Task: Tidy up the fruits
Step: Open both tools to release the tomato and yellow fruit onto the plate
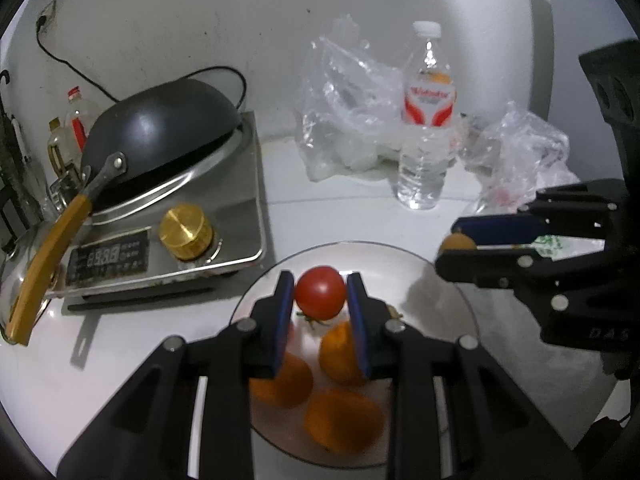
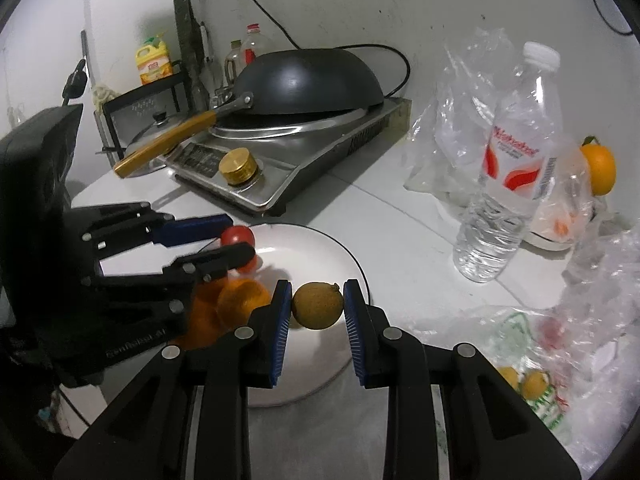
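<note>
Left gripper [image 1: 320,294]: blue pads clamped on a red tomato [image 1: 320,291], one pad at each side, held above the white plate [image 1: 436,276]. On the plate under it, three oranges [image 1: 342,420], blurred, at roughly 5, 6 and 7 o'clock from the tomato.

Right gripper [image 2: 317,306]: pads clamped on a small yellow-brown round fruit [image 2: 317,306], held over the plate's near-right rim. In the left view this gripper enters at 3 o'clock, fruit at its tip, beside the plate edge.

Outward: induction cooker [image 1: 236,216] at 10 o'clock of the plate, with a brass knob [image 1: 186,232] and an upturned black wok [image 1: 160,128] on top, wooden handle [image 1: 48,260] pointing to 8 o'clock. Water bottle [image 1: 426,120] upright at 1 o'clock, clear plastic bags [image 1: 352,104] behind and beside it. In the right view, one orange [image 2: 599,168] behind the bottle at 2 o'clock; small yellow fruits [image 2: 534,386] in a printed bag at 4 o'clock.
</note>
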Available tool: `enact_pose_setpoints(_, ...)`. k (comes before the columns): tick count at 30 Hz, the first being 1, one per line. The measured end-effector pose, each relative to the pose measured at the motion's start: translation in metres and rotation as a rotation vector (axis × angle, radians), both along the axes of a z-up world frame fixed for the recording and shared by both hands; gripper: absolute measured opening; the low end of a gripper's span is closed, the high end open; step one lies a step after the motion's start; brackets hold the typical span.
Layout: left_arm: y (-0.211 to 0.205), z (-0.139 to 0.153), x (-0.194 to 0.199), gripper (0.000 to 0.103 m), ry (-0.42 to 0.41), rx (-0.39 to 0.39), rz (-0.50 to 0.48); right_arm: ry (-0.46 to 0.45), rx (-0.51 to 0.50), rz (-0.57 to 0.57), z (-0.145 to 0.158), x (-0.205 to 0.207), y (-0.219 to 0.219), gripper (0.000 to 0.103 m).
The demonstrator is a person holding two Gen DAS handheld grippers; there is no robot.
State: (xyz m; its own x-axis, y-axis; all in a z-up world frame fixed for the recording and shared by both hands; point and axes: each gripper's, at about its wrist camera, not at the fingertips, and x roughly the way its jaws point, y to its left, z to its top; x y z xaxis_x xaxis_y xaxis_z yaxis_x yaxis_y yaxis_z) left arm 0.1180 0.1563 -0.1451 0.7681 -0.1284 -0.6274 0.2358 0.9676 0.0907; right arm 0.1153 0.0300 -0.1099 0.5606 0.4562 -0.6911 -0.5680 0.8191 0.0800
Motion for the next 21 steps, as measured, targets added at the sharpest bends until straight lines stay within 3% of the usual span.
enact_pose_setpoints(11,0.002,-0.023,0.035,0.028,0.075,0.01,0.007,0.067,-0.004,0.018,-0.027,0.041,0.021,0.028)
enact_pose_setpoints(21,0.008,-0.032,0.042,0.029,0.12,0.004,0.044,0.117,-0.007,0.025,-0.045,0.056,0.026,0.029)
